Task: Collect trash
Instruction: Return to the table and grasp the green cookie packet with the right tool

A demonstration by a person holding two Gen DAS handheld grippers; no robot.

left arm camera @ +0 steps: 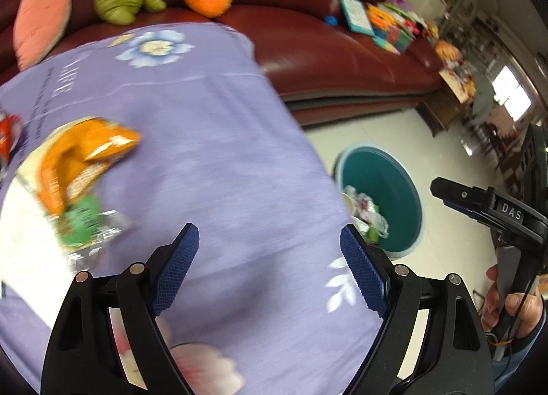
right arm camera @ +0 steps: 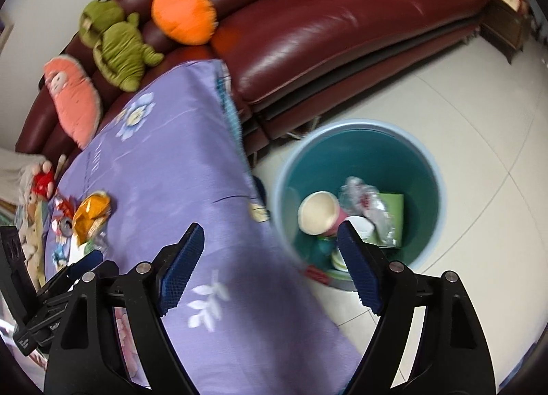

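Both claws, left (left arm camera: 270,268) and right (right arm camera: 270,265), stand wide and hold nothing. The orange snack bag (left arm camera: 82,158) lies on the purple-clothed counter (left arm camera: 222,141), well apart from the bin (right arm camera: 359,189). Judged light, crinkly, slippery; best pinched at a flat crimped edge.

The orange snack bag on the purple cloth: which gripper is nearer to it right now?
Left. The left gripper hovers open just right of the orange snack bag, while the right gripper is open farther off, toward the teal bin.
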